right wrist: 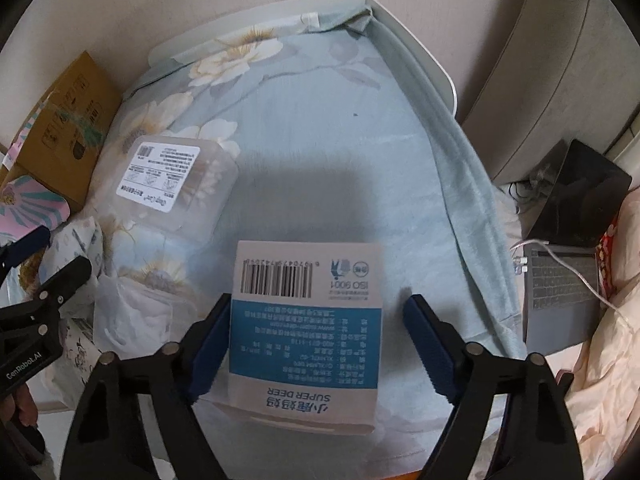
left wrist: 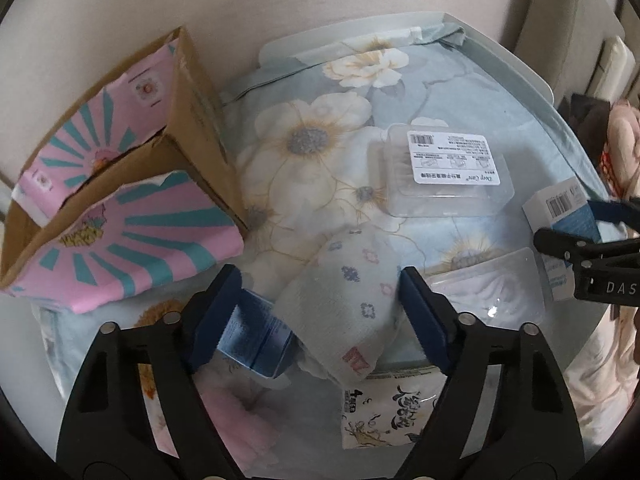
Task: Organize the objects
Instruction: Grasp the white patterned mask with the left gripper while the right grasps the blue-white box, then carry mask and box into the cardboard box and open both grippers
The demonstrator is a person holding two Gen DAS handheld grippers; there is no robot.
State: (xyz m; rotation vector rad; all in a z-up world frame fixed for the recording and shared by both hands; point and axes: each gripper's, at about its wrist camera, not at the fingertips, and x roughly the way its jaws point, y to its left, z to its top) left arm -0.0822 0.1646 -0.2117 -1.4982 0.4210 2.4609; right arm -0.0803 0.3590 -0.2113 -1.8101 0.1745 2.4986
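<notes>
Both tongs poised over items, nothing gripped yet

The right tongs (right wrist: 316, 344) stand spread around the blue-and-white Super Deer box (right wrist: 306, 332) on the bench (right wrist: 320, 128); the left tongs (left wrist: 320, 312) gape over the folded flowered towel (left wrist: 344, 308). Next, I judge, each closes and carries its item towards the cardboard box (left wrist: 120, 184)

Rolled pale-blue towel (left wrist: 340, 300) with small flower print lies tilted between my left fingers, on the floral sheet. Small blue box (left wrist: 256, 336) sits just beside it, against my left pad. Clear lidded tub (left wrist: 448, 172), white label up, further back. Blue-and-white carton (right wrist: 308, 320), barcode up, between my right fingers, probably not gripped. Cardboard box (left wrist: 120, 152) open, left.
</notes>
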